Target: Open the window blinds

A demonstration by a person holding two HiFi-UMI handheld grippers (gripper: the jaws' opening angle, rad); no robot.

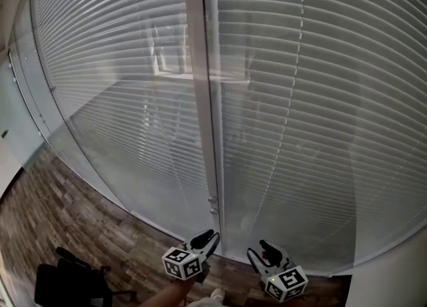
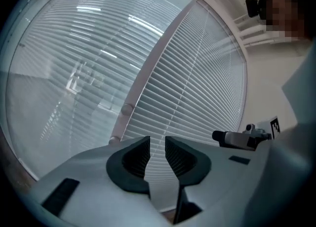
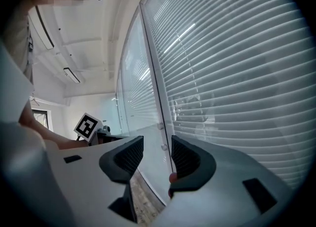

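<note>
two white blinds [image 1: 320, 99], wooden floor [image 1: 67, 212]

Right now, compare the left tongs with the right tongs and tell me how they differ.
The left tongs are shut, jaws almost together; the right tongs stand open with a clear gap. In the head view the left tongs sit beside the window post, the right tongs further right, before the blinds. Both are empty and point at the blinds.

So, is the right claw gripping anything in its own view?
No, the right claw stands open with nothing between its jaws; only the white slatted window blinds show beyond it.
</note>
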